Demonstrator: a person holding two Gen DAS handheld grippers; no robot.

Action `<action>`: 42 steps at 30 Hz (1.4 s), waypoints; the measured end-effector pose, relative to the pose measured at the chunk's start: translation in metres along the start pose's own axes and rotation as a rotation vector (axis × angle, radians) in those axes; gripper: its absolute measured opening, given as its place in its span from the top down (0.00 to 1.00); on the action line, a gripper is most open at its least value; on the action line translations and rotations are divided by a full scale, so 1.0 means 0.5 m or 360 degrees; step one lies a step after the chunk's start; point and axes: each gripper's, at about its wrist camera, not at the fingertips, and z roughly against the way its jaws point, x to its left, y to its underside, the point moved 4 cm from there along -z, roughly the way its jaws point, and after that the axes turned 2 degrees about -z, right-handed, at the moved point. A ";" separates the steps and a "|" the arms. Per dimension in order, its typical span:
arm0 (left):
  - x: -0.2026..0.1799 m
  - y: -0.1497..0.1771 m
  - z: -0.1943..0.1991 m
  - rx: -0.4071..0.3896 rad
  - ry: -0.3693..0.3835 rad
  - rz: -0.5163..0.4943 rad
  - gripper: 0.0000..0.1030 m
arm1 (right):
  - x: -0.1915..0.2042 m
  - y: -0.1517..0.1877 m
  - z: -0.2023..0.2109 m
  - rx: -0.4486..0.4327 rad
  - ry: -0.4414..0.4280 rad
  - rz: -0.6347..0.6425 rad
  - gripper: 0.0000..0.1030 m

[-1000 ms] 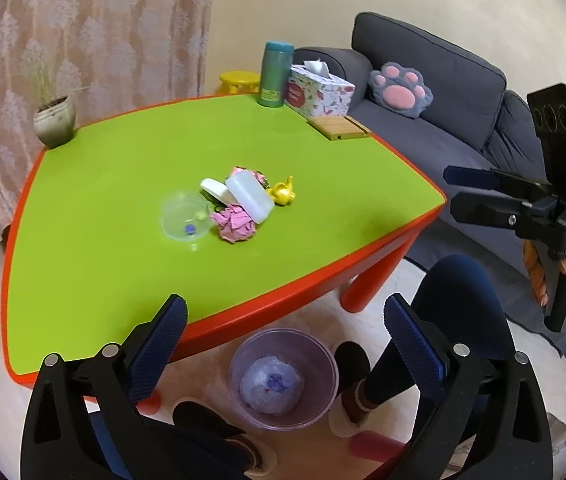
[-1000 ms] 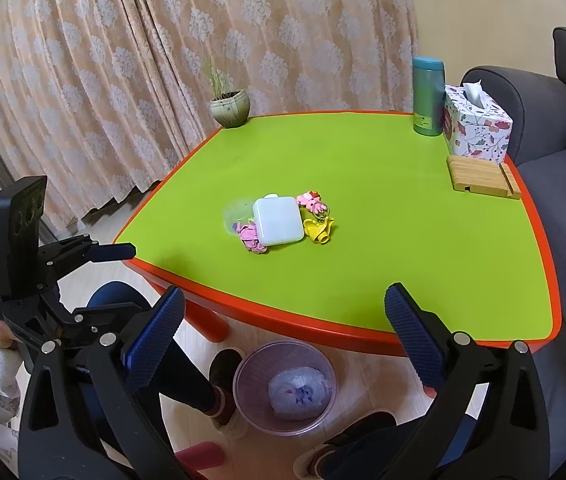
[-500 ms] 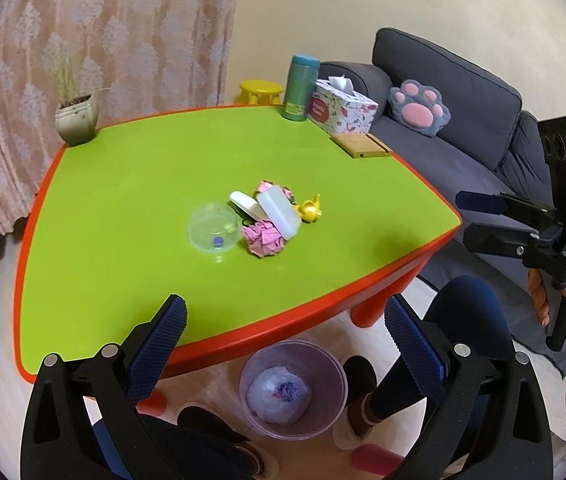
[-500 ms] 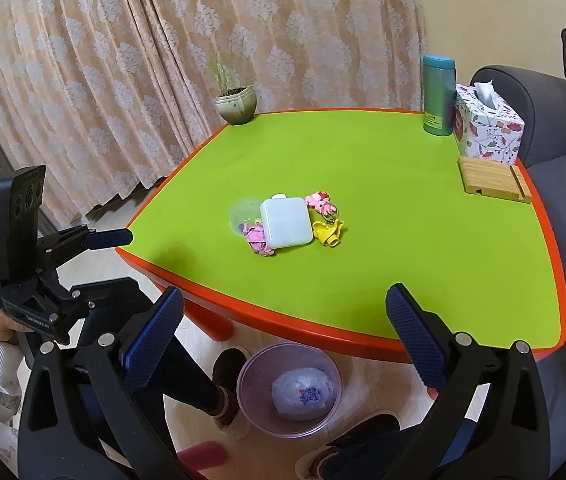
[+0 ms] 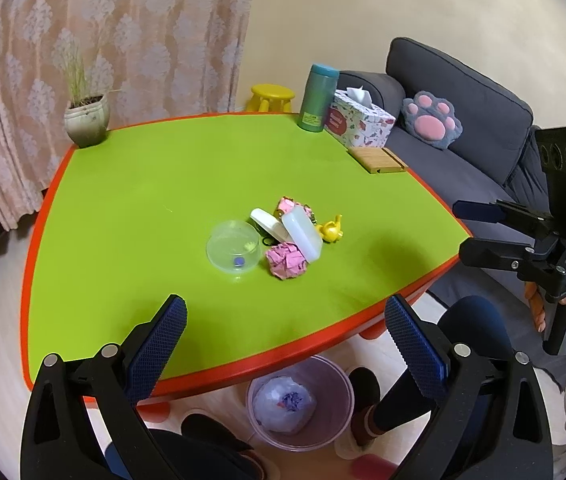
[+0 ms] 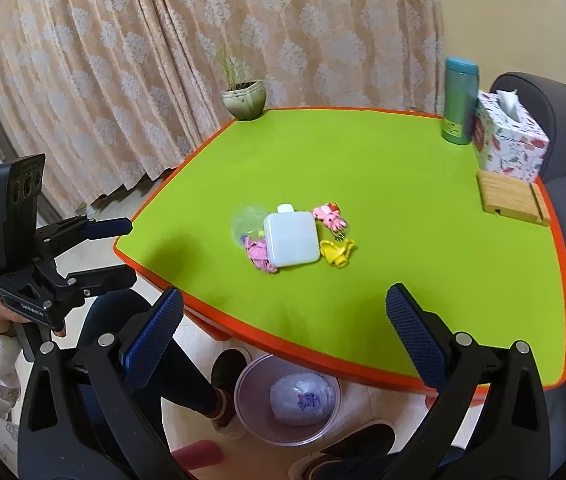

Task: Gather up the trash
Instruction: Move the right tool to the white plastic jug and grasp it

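A small pile lies mid-table on the green table: a crumpled pink paper, a clear plastic dome, an open white box, a yellow toy teapot and a pink scrap. A clear bin holding a white wad stands on the floor under the near edge. My left gripper hovers open over the table's near edge, short of the pile. My right gripper is open too, off the table's edge. Each gripper shows in the other's view, the right gripper and the left gripper.
Along the far edge stand a plant pot, a teal flask, a tissue box and a wooden stand. A grey sofa flanks the table. The person's legs and feet surround the bin.
Both grippers have drifted a little closer to the table, so the pile looks nearer. Both stay open, and nothing on the table has moved.
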 end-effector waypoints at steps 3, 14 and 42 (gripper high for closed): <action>0.008 -0.008 -0.002 -0.0003 -0.0014 0.0000 0.07 | 0.000 -0.021 -0.021 0.0023 -0.0011 0.0026 0.04; 0.032 -0.026 -0.012 -0.0006 -0.0048 0.0023 0.07 | -0.008 -0.103 -0.123 0.0157 -0.0120 0.0100 0.04; 0.051 -0.020 -0.012 -0.0005 -0.0045 0.0073 0.07 | -0.009 -0.112 -0.307 0.0530 -0.0218 0.0227 0.29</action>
